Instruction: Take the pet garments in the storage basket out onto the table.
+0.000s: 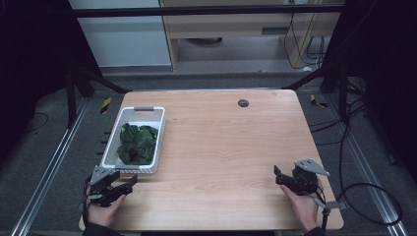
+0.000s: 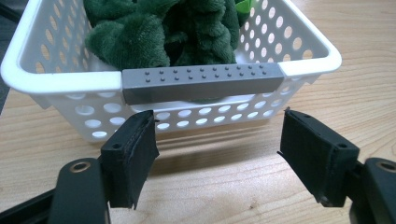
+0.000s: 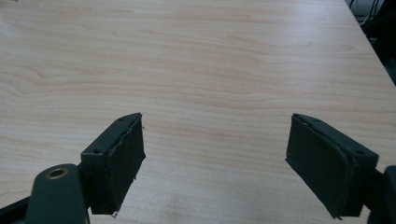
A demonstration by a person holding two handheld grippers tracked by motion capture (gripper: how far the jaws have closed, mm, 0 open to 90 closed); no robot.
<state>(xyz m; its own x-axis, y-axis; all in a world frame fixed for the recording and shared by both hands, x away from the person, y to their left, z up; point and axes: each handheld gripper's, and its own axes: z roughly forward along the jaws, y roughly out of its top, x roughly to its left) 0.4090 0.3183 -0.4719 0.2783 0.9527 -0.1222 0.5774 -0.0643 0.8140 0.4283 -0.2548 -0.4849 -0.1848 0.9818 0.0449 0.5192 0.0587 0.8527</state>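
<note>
A white perforated basket (image 1: 158, 140) stands on the left part of the wooden table (image 1: 231, 142), with a crumpled dark green cloth (image 1: 137, 145) inside it. My left gripper (image 1: 127, 187) is at the table's front left corner, just short of the basket's near end. In the left gripper view this gripper (image 2: 217, 121) is open, its jaws wide apart and low in front of the basket's (image 2: 56, 79) grey handle (image 2: 203, 79), touching nothing; the green cloth (image 2: 140, 37) lies behind it. My right gripper (image 1: 278, 176) is at the front right, open (image 3: 217, 119) over bare wood.
A small dark round cap (image 1: 243, 103) sits in the tabletop near the far edge. Metal rails (image 1: 54, 157) run along the floor on both sides, and black cables (image 1: 373, 196) lie on the floor at the right.
</note>
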